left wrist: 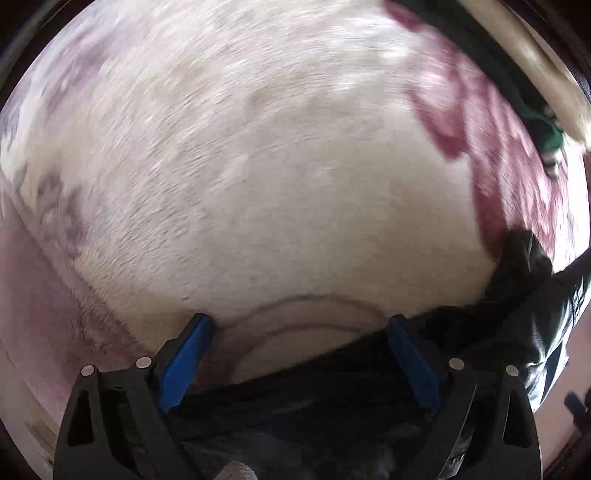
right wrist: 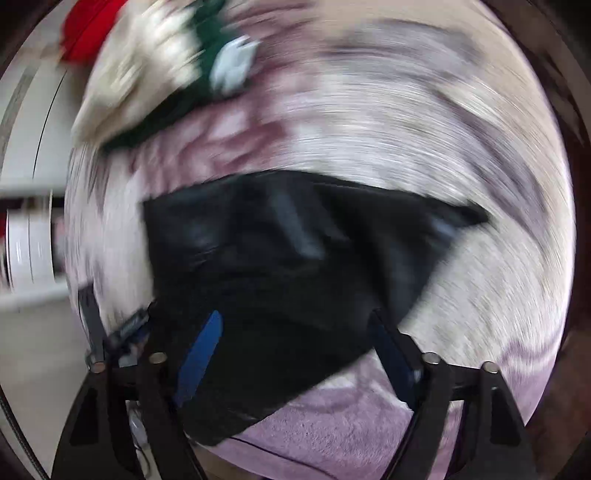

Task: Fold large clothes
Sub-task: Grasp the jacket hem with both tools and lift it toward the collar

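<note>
Garment: a black, slightly glossy garment [right wrist: 280, 266] is seen crumpled on a cream and maroon patterned fleece blanket [left wrist: 258, 166]; right wrist view is motion-blurred, so the garment type cannot be told.
Left gripper [left wrist: 301, 325]: jaws are spread wide, blue pads [left wrist: 186, 360] on both sides; nothing is clamped.
Garment vs left jaws: a black fabric edge is seen running between the jaws low in the gap, from lower left up toward the right finger; a bunched black part [left wrist: 517, 273] lies just beyond the right finger. Contact with the pads cannot be told.
Right gripper [right wrist: 295, 317]: jaws are spread wide; blue pads [right wrist: 201, 354] are seen apart.
Garment vs right jaws: the black cloth fills the gap between the fingers and spreads out ahead of them; a loose edge hangs down near the left finger. No pinch is seen.
Blanket: a pink band is seen at its near edge in both views.
Background: a green and white cloth [right wrist: 221, 62] and a red item [right wrist: 86, 31] are seen at the far side of the blanket, blurred.
</note>
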{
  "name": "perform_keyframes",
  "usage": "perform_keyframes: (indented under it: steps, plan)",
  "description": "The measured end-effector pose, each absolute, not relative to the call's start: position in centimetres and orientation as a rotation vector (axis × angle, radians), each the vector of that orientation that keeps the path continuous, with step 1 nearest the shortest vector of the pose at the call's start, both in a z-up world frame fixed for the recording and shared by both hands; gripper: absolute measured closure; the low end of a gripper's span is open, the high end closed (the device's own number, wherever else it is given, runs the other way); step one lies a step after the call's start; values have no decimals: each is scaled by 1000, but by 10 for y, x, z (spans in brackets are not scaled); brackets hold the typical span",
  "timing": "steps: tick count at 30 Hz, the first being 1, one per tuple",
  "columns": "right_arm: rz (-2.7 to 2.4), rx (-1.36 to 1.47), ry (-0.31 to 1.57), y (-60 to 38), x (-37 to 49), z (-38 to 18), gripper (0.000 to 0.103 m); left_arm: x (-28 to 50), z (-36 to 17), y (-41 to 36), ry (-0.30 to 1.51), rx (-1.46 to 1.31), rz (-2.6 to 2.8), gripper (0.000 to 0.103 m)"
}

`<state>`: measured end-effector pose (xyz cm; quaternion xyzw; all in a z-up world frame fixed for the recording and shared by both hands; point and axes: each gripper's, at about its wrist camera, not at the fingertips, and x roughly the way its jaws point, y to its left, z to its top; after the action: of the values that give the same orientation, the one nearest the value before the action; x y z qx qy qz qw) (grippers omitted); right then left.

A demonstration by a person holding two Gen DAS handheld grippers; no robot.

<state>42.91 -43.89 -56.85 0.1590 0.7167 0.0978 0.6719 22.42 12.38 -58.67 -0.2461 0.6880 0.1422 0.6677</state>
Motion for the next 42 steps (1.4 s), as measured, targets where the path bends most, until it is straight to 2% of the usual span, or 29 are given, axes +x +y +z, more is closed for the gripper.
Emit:
perform_keyframes:
  steps: [1,2,3,4,7,8,13,14,16,18,21,22,24,26,27,31,36,38,40,42]
  plan:
    - [314,274,1624,-401,440,-571,44,220,-584,132,1548,-580,331,5]
    - [357,221,1637,-381,445,-576,45,215,-578,139,1540,-576,347,5]
    - [427,156,1659,-350,453,-586,51,210,-571,144,1535,-563,357,5]
    - [480,94,1677,-318,462,-603,65,206,-564,147,1525,-551,366,5]
    - [415,-29,1742,-280,489,-655,66,195,-536,151,1500,-504,395,5]
    - [374,26,1766,-281,499,-666,66,189,-525,153,1486,-488,409,5]
    - [407,173,1820,-310,507,-641,65,179,-487,141,1446,-497,377,5]
    - [429,206,1813,-316,506,-635,65,185,-479,129,1440,-505,328,5]
    - [433,297,1792,-359,490,-612,49,191,-473,110,1443,-505,264,5]
    - [424,393,1751,-409,466,-595,46,215,-483,70,1450,-513,182,5]
    - [338,500,1698,-486,430,-582,33,228,-506,35,1486,-463,145,5]
    - [301,527,1681,-510,418,-582,33,235,-518,29,1499,-427,171,5]
    - [247,622,1673,-549,401,-598,33,250,-549,25,1533,-349,225,3]
    - [210,747,1667,-581,391,-629,30,254,-569,31,1555,-394,227,0]
    - [223,814,1659,-589,389,-645,26,255,-572,35,1555,-419,219,0]
    - [379,1107,1570,-588,401,-713,22,253,-572,39,1547,-408,193,0]
    - [492,1234,1375,-566,426,-725,21,264,-580,39,1576,-424,191,0]
    - [498,1211,1353,-548,432,-720,28,277,-592,38,1583,-436,184,0]
    - [476,1236,1362,-537,433,-723,63,282,-598,45,1586,-458,181,0]
    - [425,1267,1372,-533,431,-724,70,287,-603,53,1602,-489,174,0]
